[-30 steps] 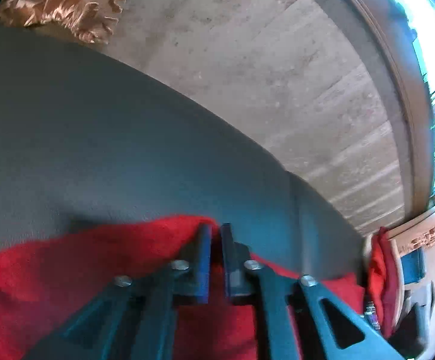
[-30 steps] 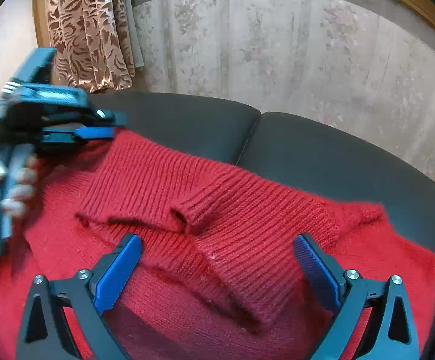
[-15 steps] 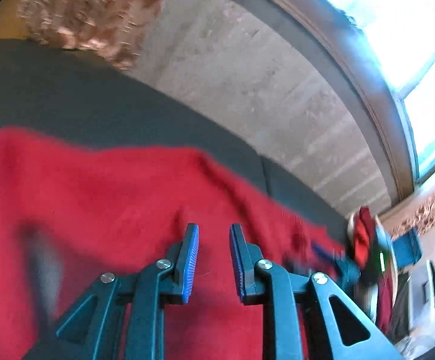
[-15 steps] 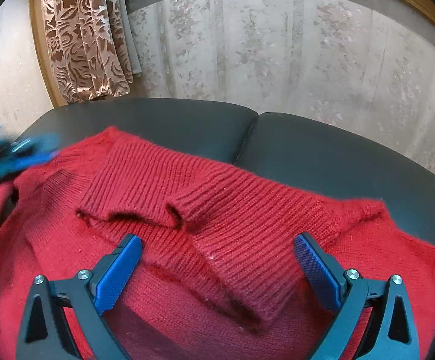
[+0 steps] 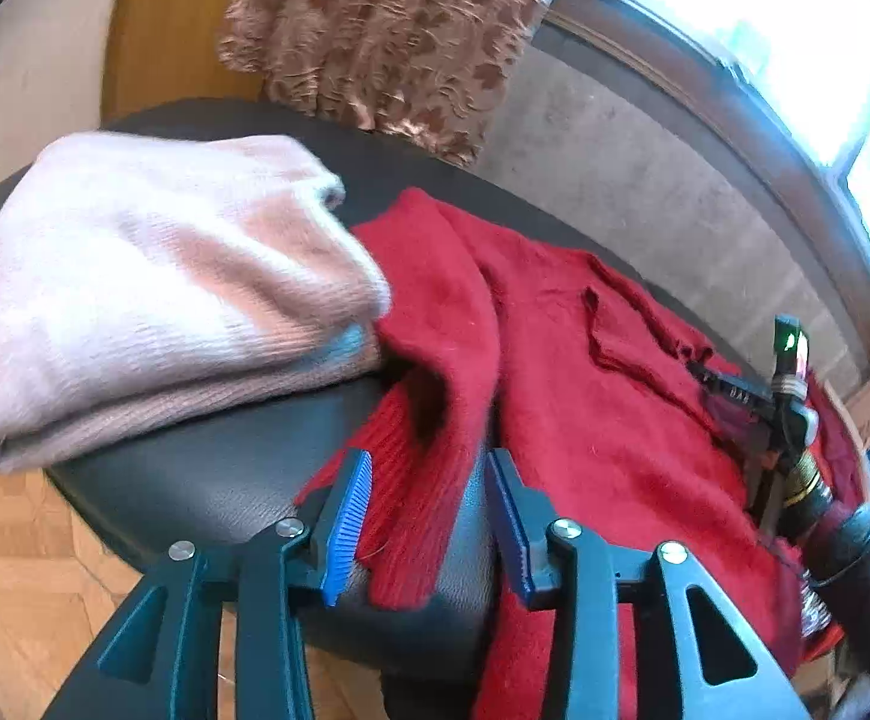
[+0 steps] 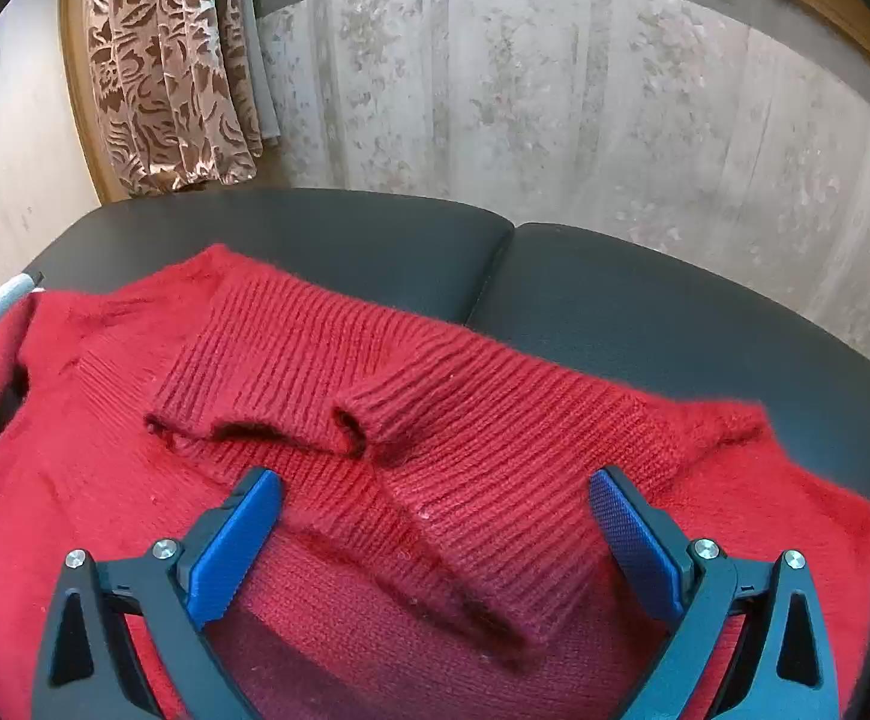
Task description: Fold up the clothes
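Red sweater [image 6: 435,480] on black seat [image 6: 645,312], both grippers apart

daylight from blown-out window [image 5: 795,48] | left view motion-blurred | fisheye-warped edges

black sofa [image 6: 645,300], patterned curtain [image 6: 165,72], perhaps parquet [image 5: 9,546]
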`<state>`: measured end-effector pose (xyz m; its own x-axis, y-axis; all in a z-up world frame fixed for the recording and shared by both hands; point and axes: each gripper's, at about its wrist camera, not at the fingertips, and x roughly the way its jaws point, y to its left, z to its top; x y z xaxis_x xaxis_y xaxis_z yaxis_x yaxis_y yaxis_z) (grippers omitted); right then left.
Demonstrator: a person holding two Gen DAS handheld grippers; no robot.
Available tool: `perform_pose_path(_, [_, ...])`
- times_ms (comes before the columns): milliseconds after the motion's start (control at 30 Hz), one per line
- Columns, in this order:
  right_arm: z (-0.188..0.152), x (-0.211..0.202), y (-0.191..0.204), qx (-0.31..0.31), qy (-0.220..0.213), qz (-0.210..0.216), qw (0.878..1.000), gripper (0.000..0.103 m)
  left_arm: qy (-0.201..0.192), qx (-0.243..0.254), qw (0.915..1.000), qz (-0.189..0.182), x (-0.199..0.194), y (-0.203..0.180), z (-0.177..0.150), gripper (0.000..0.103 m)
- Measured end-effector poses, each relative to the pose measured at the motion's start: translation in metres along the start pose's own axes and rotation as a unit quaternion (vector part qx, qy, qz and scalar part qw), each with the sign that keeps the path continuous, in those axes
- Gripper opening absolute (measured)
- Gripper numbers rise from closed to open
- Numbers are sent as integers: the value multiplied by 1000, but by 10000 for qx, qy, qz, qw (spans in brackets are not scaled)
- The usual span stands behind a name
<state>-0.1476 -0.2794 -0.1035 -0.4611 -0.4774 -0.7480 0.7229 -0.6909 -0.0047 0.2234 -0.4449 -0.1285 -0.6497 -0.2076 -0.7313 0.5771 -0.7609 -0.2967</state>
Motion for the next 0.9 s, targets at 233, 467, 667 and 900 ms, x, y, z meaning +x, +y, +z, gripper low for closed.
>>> perform_pose_path(233, [1,1,3,-64,26,-96,9999,103,248,739,9936,821,37,-14,-5,41])
perform_pose_path(467, [1,2,4,-98,34,-122,9999,103,377,1080,9881,1031,40,-20,-3,18])
perform_pose_path(667, [2,3,4,-103,59,-109,9999,103,336,-539,9919,-1100,14,8,40,6])
perform_pose_path(900, [4,2,7,-141,126,-135,9997,103,-225,-2167,9031,-3702,-2,10,102,6])
